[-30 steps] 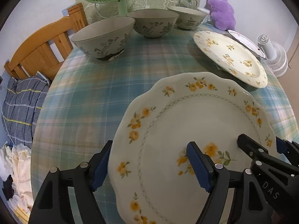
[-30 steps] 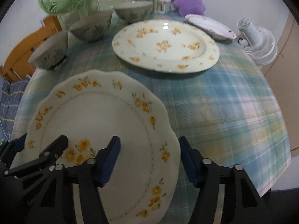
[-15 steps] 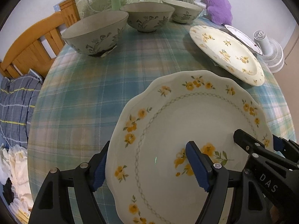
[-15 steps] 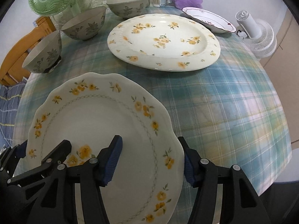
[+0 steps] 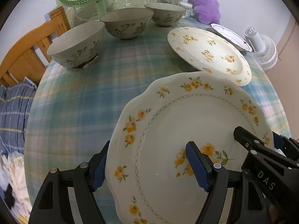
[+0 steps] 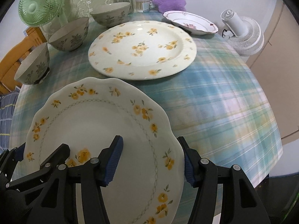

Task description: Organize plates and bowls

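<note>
I have the scalloped plate (image 5: 186, 140) pinched at both sides: left gripper (image 5: 149, 166) on its left rim, right gripper (image 6: 152, 160) on its right rim, one finger above and one below. Over the last second it has moved forward, its far edge now overlapping the big plate (image 6: 142, 50) in view. I judge stacking comes next. Three bowls (image 5: 127, 26) wait along the counter (image 6: 214, 97) behind.

A scalloped plate (image 6: 97, 134) with yellow flowers sits nearest (tilted). At one o'clock beyond it lies a round yellow-flowered plate (image 6: 143, 49); three grey floral bowls (image 6: 70, 34) curve off toward eleven.
</note>
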The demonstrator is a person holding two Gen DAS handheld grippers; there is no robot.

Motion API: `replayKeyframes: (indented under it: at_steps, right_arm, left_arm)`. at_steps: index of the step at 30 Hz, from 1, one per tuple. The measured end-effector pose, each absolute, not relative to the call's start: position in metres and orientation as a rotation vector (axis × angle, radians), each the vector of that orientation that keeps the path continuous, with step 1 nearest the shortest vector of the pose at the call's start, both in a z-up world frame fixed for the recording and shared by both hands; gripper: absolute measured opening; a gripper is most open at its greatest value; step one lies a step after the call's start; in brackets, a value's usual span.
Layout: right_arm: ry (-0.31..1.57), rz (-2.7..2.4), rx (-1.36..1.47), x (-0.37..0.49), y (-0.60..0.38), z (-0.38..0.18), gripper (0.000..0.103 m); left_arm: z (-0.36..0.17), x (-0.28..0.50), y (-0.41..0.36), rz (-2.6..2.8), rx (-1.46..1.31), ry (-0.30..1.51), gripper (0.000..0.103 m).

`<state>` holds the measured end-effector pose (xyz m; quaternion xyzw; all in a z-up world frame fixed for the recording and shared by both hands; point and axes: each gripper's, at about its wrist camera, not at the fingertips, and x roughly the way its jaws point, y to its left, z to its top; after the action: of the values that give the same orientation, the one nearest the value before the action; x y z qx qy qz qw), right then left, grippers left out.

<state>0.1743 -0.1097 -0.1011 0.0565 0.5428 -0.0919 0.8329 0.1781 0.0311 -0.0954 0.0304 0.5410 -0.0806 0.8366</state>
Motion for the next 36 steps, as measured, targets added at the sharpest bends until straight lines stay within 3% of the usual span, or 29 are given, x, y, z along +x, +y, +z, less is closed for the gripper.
replayKeyframes:
  at_steps: [36]
  right_arm:
    - [1.140, -0.156, 0.080, 0.176, -0.295, -0.097, 0.063]
  left_arm:
    - [-0.100, 0.180, -0.152, -0.141, 0.031, 1.143, 0.077]
